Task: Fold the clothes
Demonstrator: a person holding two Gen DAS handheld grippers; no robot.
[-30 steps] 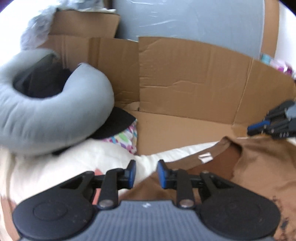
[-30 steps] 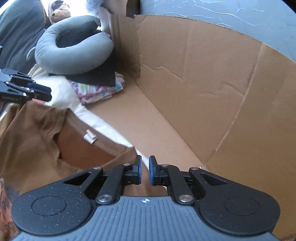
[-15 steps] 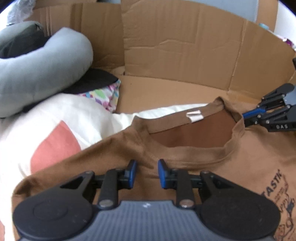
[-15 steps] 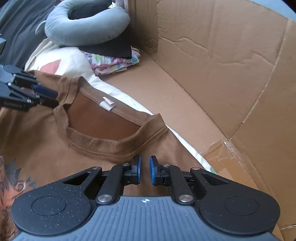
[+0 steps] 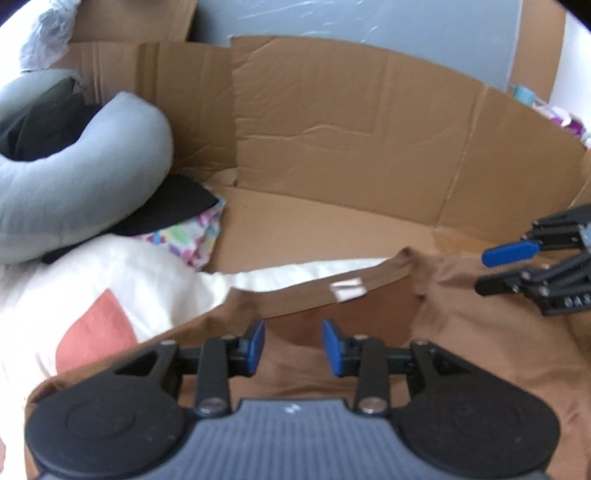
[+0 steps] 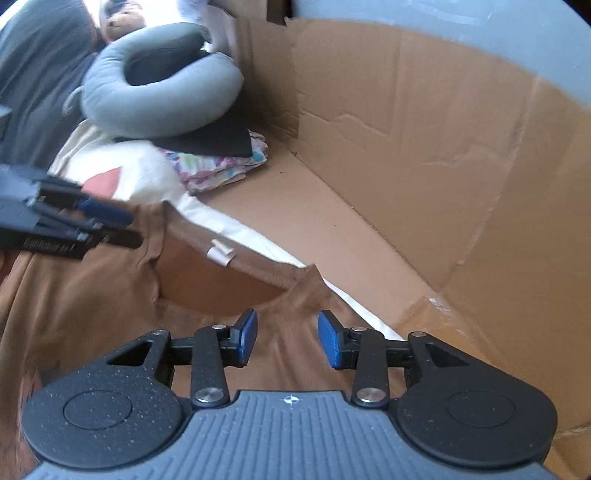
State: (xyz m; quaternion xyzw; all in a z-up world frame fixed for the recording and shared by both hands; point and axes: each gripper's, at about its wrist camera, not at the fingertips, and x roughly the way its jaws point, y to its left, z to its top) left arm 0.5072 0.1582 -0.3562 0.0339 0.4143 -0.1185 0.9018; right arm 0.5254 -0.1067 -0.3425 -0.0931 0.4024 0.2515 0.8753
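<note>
Brown shirt [image 5: 480,332], grey pillow [image 5: 74,184] (confetti-print cloth [image 6: 221,166] beneath).

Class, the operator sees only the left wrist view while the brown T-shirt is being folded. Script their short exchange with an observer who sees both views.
Operator: Is the right gripper pinching the brown fabric T-shirt?
Observer: No; its jaws have just been opening and stand apart, a raised shirt fold between them unpinched.
Operator: What lies beyond the grey U-shaped cushion?
Observer: A brown plush toy, at the top left of the right wrist view.
</note>
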